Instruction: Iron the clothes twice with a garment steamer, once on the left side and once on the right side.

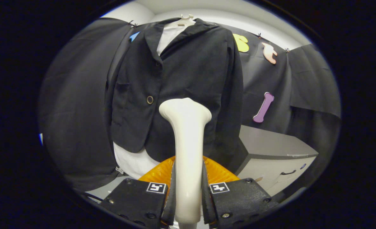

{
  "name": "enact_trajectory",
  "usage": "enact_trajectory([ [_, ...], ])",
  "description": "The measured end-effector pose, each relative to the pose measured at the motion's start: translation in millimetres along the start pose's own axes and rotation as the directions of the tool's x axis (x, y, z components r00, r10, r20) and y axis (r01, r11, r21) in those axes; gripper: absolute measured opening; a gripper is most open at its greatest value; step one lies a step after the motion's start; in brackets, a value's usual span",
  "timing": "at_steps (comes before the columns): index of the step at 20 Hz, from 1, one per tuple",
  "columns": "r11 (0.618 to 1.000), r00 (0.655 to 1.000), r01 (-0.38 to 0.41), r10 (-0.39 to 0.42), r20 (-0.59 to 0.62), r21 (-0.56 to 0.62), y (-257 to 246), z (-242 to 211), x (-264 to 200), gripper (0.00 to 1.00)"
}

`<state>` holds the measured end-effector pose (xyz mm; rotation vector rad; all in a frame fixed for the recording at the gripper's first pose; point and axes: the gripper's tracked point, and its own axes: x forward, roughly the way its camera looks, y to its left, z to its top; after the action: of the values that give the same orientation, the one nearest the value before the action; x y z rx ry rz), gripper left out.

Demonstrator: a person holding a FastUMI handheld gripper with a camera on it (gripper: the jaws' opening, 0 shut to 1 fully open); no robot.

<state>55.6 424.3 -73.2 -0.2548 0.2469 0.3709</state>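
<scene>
Garment steamer [186, 149] stood upright btwn the fingers of the hand-held gripper [188, 190], both fingers clamped on its cream handle, w/ its flared head up in front of the black blazer [178, 82]. Blazer hung over a white shirt [133, 162] on a hanger [186, 18]. Orange base [219, 173] sat just behind the fingers; grey cabinet [273, 159] to the right.

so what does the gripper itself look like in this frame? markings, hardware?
The gripper has two blocky, rough-textured finger housings, each carrying a square black-and-white fiducial tag on its inner top corner. Round screw heads dot the housings. Thin flat pads line the inner faces.
</scene>
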Motion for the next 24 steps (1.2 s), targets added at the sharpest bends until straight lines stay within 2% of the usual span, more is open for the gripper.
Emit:
enact_trajectory([
  [12,0.999,0.990,0.004,-0.010,-0.144,-0.042,-1.4,-71.3,7.9,0.36],
  [24,0.998,0.957,-0.038,0.021,-0.290,-0.053,9.9,-137.4,3.4,0.36],
])
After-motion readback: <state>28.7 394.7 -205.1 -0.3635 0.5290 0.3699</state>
